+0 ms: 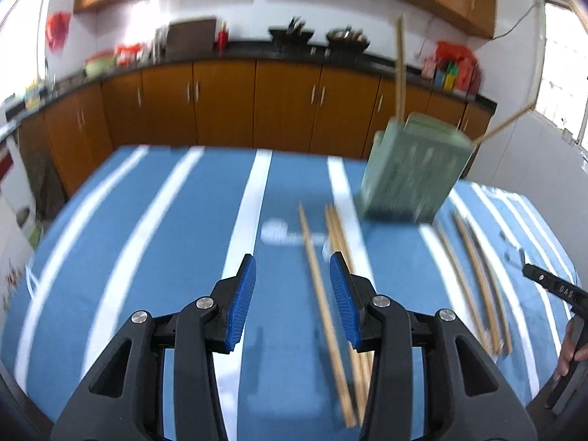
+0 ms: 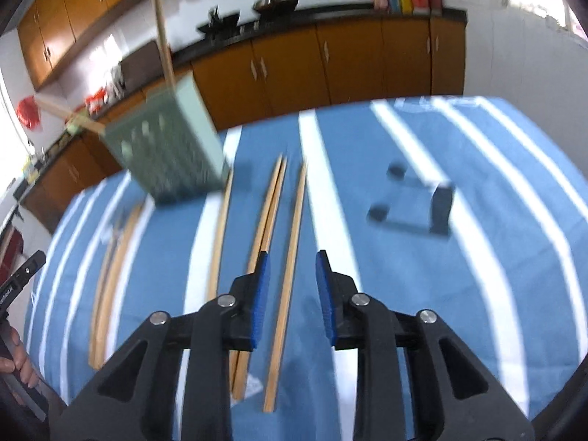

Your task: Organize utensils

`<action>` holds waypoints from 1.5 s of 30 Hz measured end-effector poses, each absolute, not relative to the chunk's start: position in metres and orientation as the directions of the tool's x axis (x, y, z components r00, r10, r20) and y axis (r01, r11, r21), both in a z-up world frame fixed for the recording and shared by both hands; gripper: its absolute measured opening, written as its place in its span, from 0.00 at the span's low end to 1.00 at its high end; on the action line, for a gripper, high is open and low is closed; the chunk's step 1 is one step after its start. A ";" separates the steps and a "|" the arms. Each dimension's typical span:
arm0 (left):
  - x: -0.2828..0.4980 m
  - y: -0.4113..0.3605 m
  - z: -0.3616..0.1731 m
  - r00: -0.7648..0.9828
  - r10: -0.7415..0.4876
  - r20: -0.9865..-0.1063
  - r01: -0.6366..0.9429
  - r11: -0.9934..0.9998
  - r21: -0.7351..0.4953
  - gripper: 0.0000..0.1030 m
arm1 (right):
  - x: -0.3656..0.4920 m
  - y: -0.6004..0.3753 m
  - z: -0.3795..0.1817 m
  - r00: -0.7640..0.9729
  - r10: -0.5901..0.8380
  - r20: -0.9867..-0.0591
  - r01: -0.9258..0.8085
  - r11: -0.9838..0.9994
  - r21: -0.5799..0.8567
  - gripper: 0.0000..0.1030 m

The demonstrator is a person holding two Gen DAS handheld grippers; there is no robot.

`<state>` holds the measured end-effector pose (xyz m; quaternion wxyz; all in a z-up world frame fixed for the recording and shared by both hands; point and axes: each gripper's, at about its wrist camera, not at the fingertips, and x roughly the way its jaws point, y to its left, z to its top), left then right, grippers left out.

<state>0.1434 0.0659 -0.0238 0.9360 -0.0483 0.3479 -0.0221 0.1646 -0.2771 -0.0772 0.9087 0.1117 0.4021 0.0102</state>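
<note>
Both grippers hang over a table under a blue striped cloth [image 1: 191,242], each pointing down and forward.

Left gripper [image 1: 293,307]: jaws apart, nothing clamped. One chopstick [image 1: 323,305] runs lengthwise through the gap between the pads, on the cloth below them, untouched. A pair of chopsticks [image 1: 336,228] lies just right of it, passing under the right finger. Further right, well apart from this tool, three more sticks [image 1: 474,279] lie near the cloth's edge.

Right gripper [image 2: 293,296]: jaws apart, narrower than the left, nothing clamped. A single stick [image 2: 290,279] lies in the gap, close to the left pad; contact is not evident. A pair [image 2: 270,198] lies just left of it, under the left finger. Ahead and to the right sits a small dark stand [image 2: 419,202], purpose unclear.

The green holder [image 1: 411,169] stands ahead of both tools, right of the left one and left of the right one. Two sticks [image 1: 400,70] already stand in it, leaning apart.

Progress, as judged: early stage. Two sticks are stowed; roughly six lie loose on the cloth. Each tool is lined up over a stick, so a pick-up appears to be the step in hand. Motion blur limits finer detail.
</note>
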 end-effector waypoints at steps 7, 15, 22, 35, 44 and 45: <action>0.140 0.068 -0.045 0.722 -0.082 -0.687 -0.005 0.992 -0.125 0.42 | 0.168 -0.254 -0.101 0.624 0.093 -0.776 0.051 0.986 0.159 0.19; 0.139 0.056 -0.062 0.693 -0.103 -0.714 0.015 0.991 -0.129 0.42 | 0.170 -0.258 -0.110 0.623 0.023 -0.782 0.090 0.991 0.100 0.08; 0.141 0.042 -0.073 0.664 -0.112 -0.739 0.040 0.993 -0.114 0.36 | 0.175 -0.283 -0.110 0.620 -0.015 -0.785 0.187 0.974 0.129 0.07; 0.148 0.023 -0.090 0.626 -0.028 -0.779 0.060 0.998 0.012 0.07 | 0.174 -0.279 -0.110 0.622 -0.021 -0.783 0.157 0.983 0.099 0.10; 0.184 0.035 -0.089 0.615 -0.032 -0.788 0.047 0.999 -0.004 0.07 | 0.197 -0.278 -0.110 0.625 -0.039 -0.780 0.140 0.988 0.063 0.08; 0.187 0.038 -0.089 0.619 -0.042 -0.785 0.045 0.999 -0.018 0.07 | 0.200 -0.279 -0.110 0.626 -0.043 -0.779 0.142 0.988 0.060 0.08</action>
